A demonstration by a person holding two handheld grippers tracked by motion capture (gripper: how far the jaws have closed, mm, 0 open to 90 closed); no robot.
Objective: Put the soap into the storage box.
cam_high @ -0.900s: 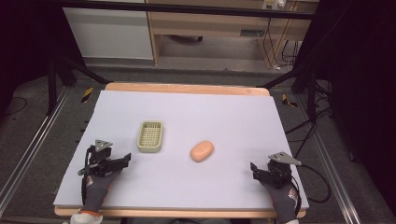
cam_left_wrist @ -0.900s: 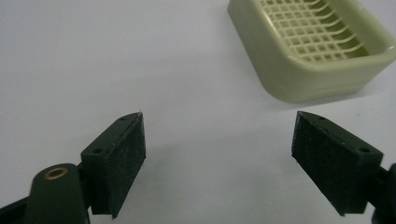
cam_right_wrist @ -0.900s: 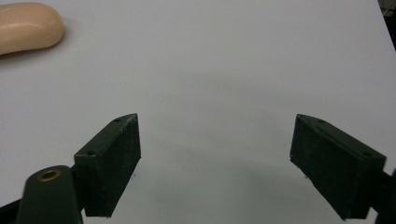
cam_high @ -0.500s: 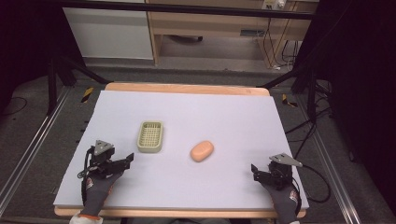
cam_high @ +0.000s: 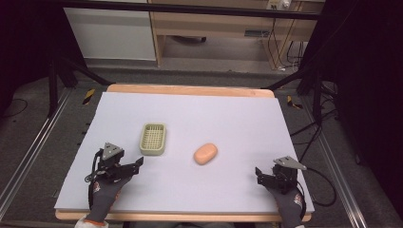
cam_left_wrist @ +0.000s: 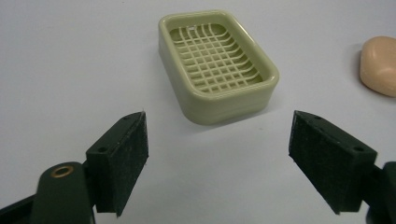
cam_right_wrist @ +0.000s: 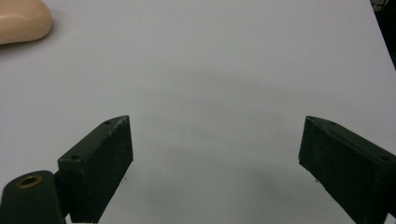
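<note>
Left gripper (cam_left_wrist: 217, 161): fingers released, just short of soap dish (cam_left_wrist: 217, 65).
Right gripper (cam_right_wrist: 215, 163): fingers released, empty.
Risk: light dish nudged toward soap (cam_high: 205, 153), skidding across surface (cam_high: 237, 118).

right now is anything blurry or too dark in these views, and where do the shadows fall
High view: the table sheet is evenly lit, the room around it very dark, and the picture is a little soft. Left gripper view: the soap dish is sharp, with a faint shadow on its near side; the soap is cut by the edge. Right gripper view: the near jaws look soft, with a dim shadow between them.

White-topped table (cam_high: 228, 114), green soap dish (cam_high: 153, 139) and peach soap bar (cam_high: 205, 153) apart on it.
</note>
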